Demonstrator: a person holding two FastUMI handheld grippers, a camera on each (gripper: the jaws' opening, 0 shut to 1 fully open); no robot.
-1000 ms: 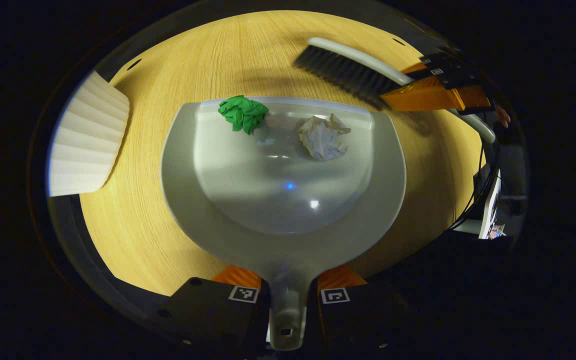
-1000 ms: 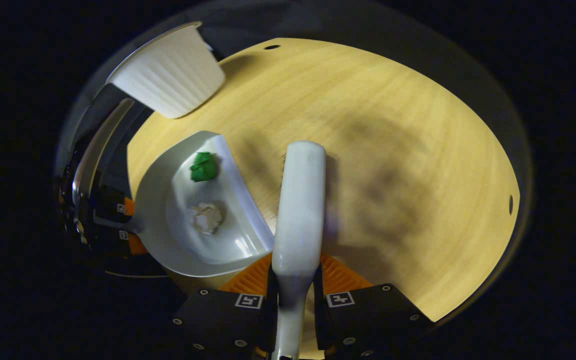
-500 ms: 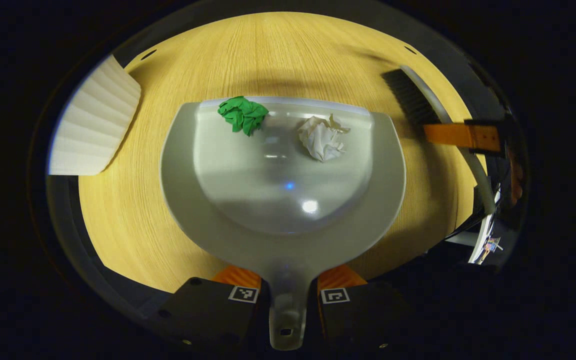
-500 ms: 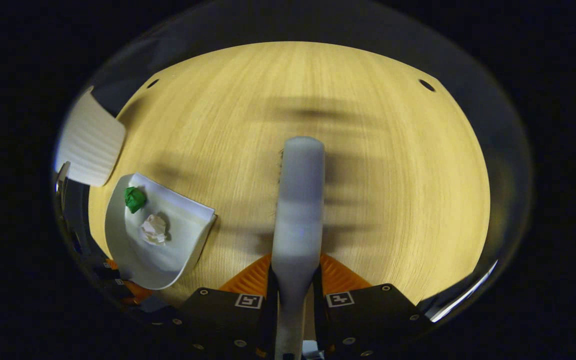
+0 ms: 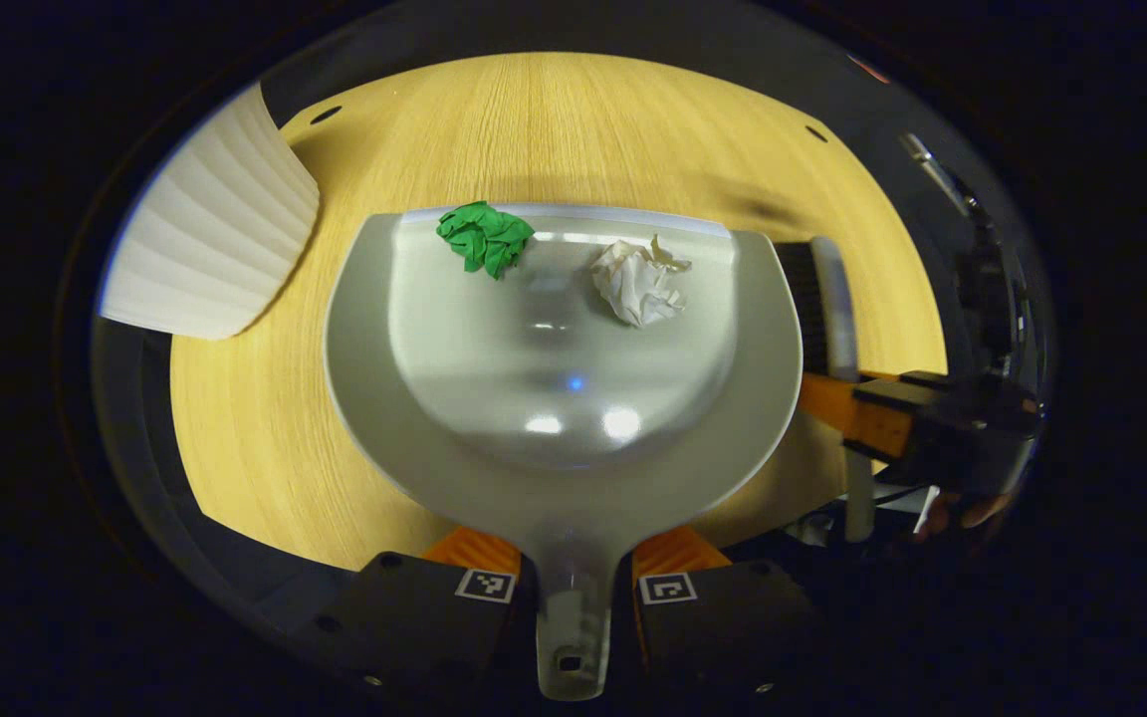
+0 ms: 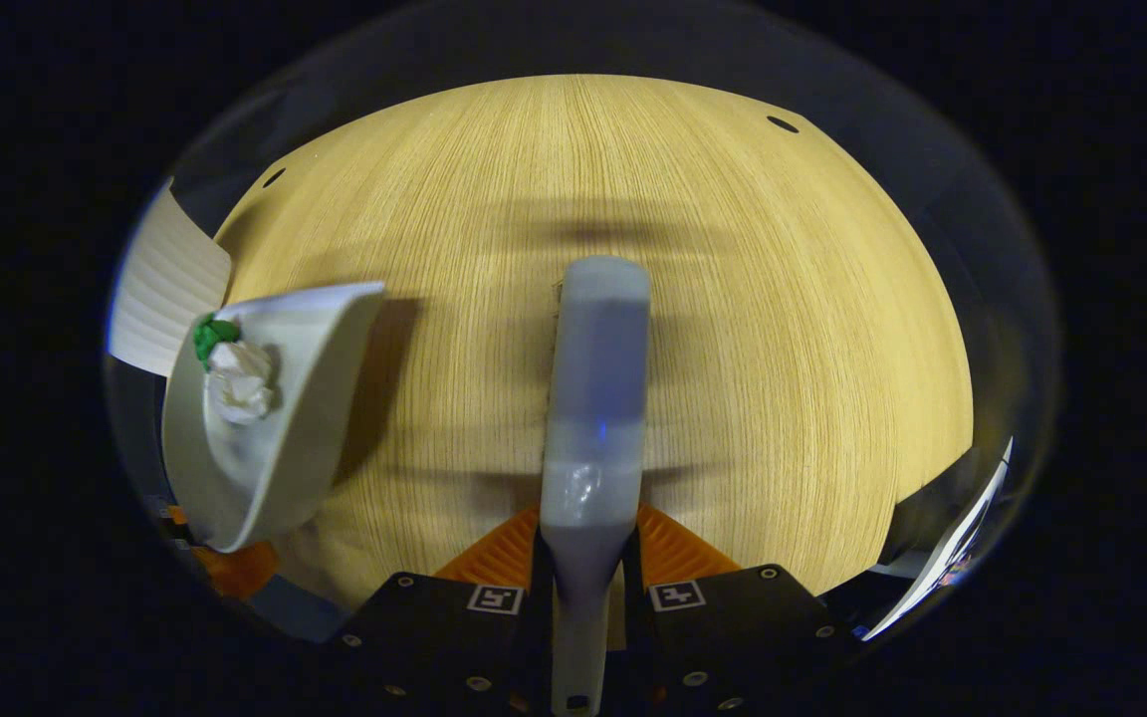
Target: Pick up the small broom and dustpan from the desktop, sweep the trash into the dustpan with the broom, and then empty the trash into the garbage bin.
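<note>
Since a second ago the broom (image 5: 825, 299) has swung away from the far edge of the dustpan (image 5: 564, 418) and now sits just beside its right rim, while the dustpan itself has come up off the desk (image 5: 573, 129), its mouth tipped upward in the right gripper view. The left gripper (image 5: 572, 583) clamps the dustpan's handle between both fingers, the pan reaching out ahead of it. Inside, near the far lip, lie a crumpled green paper ball (image 5: 484, 237) on the left and a crumpled white paper ball (image 5: 638, 282) to its right, a small gap between them. The white ribbed garbage bin (image 5: 210, 254) stands at the far left of the desk, near the dustpan's left rim. The right gripper (image 6: 588, 588) is clenched on the broom's pale handle, and the broom head (image 6: 595, 378) stretches forward over the bare wooden desk (image 6: 783, 299), its shadow falling beneath it. From that side the dustpan (image 6: 265, 428) hangs to the left with both paper balls at its raised far end, and the bin (image 6: 165, 289) shows just behind it.
</note>
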